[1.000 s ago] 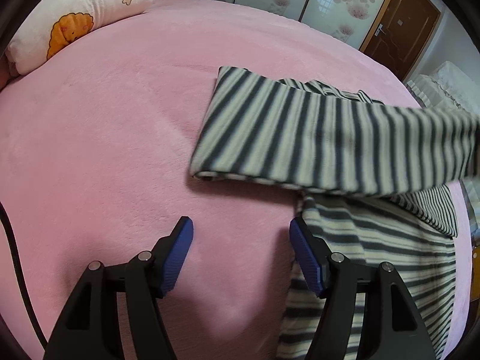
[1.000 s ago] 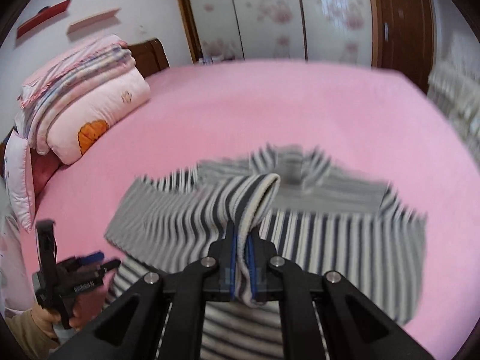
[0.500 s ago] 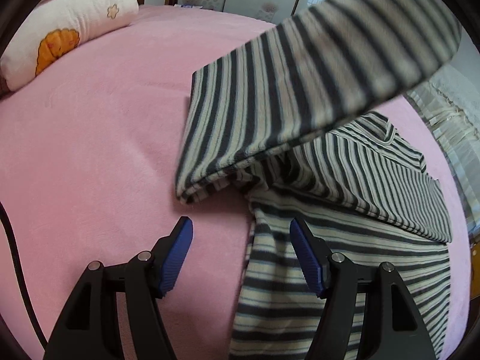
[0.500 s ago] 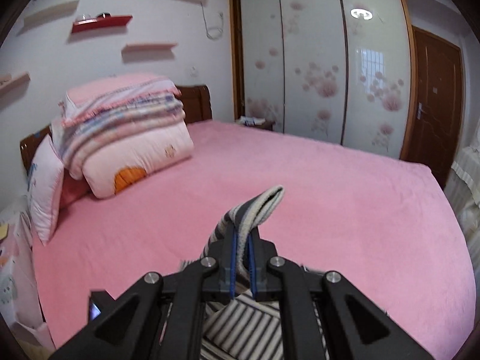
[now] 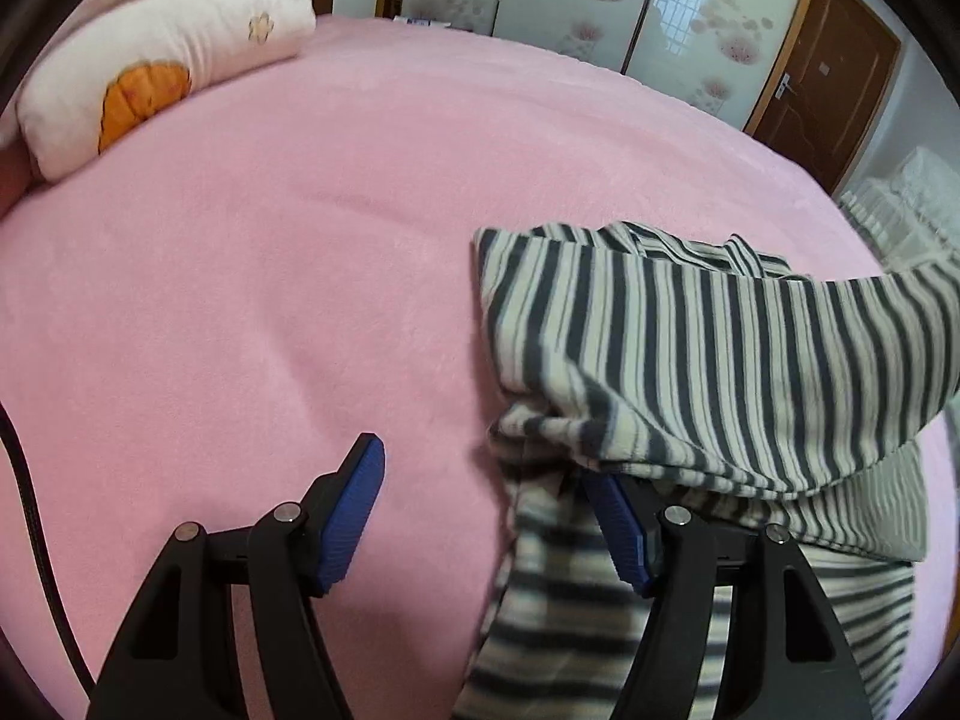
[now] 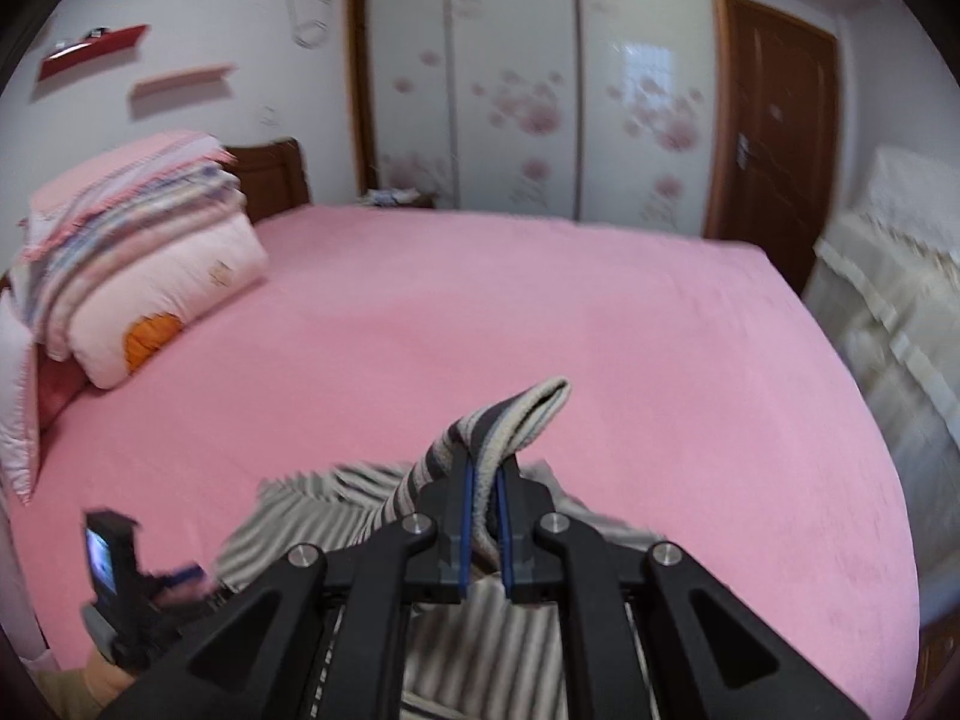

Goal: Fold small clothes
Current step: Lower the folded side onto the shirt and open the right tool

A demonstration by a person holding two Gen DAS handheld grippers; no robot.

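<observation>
A dark-and-cream striped top (image 5: 690,330) lies on the pink bed (image 5: 240,300), at the right of the left wrist view. My left gripper (image 5: 480,462) is open just over the bed at the garment's left edge. Nothing is between its pads, and a fold of the cloth drapes over the tip of its right finger. My right gripper (image 6: 485,468) is shut on the striped sleeve, whose cuff (image 6: 528,402) sticks up past the fingertips. The sleeve hangs lifted above the rest of the top (image 6: 312,504).
A stack of folded quilts and a pillow (image 6: 138,258) sits at the bed's head on the left. Floral wardrobe doors (image 6: 540,90) and a brown door (image 6: 774,138) stand behind. Cream-covered furniture (image 6: 888,312) flanks the bed's right side. A black cable (image 5: 30,510) runs along the left.
The right gripper kept its hold and rose with the sleeve, which swung up high and now hangs over the top's right side. The left gripper stayed open and shifted, so cloth now covers its right fingertip.
</observation>
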